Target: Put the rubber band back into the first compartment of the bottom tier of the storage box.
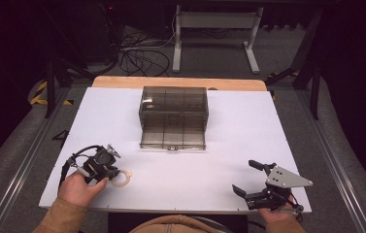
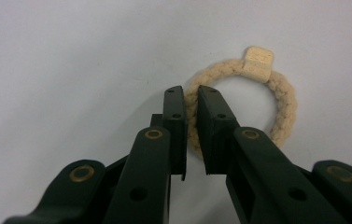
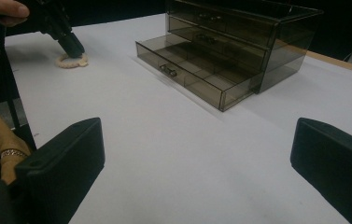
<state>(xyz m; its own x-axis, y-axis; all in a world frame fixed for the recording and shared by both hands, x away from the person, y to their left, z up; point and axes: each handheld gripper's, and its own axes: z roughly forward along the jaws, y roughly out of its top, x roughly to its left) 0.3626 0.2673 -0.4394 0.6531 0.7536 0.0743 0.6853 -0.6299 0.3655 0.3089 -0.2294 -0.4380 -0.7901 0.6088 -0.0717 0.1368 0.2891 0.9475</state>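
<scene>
We see right gripper (image 1: 251, 177) near our edge of the surface (image 1: 219, 145), jaws wide apart, holding nothing | left gripper (image 2: 190, 100) clamped on the near arc of the rope ring (image 2: 283, 100) lying flat on the surface | beyond, smoky drawer box (image 1: 173, 116), bottom drawer (image 1: 173, 138) pulled out.

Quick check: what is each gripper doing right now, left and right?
Left gripper: closed on the rope ring, pinching its near side on the table.
Right gripper: open, holding nothing, jaws wide apart above the table.
</scene>
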